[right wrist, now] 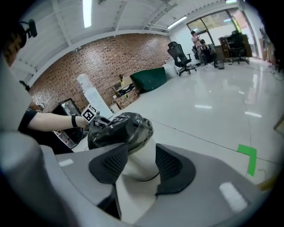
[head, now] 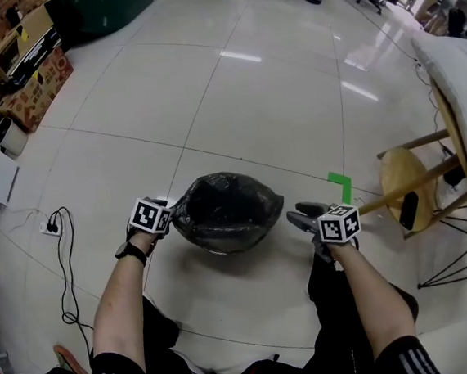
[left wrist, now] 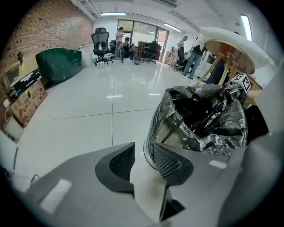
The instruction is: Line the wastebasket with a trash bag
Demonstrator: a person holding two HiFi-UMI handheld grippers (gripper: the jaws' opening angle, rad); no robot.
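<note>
Lining of a round, pale plastic wastebasket [right wrist: 141,165] with a glossy black plastic trash bag [head: 223,210], judged to be late in the fitting step. The basket stands on the shiny white tiled floor [head: 250,98] between the two tools. The bag hangs into its mouth, with the crumpled film folded outward over the rim, so the lip is covered on every side that shows. Left gripper [left wrist: 143,153]: the jaws stand partly apart, with a clear gap between the pads. The film-covered rim lies just ahead of them, close to the tip of the right-hand jaw, but neither pad presses on it, so nothing is held. This position at the rim suggests that the near side of the bag is the part being tucked or set down. Right gripper [head: 295,216]: the jaws are spread fully and are empty. The basket appears beyond and between them, near but not touching, which leaves this tool free to take a fresh pinch of film. The two tools point down and inward from opposite sides, an arrangement that lets the film be drawn evenly round the lip without tipping the light basket. A green tape corner mark [head: 342,186] lies on the floor beyond the right jaws, to their outer side. Judged from the cover of the rim, little remains except smoothing loose folds.
</note>
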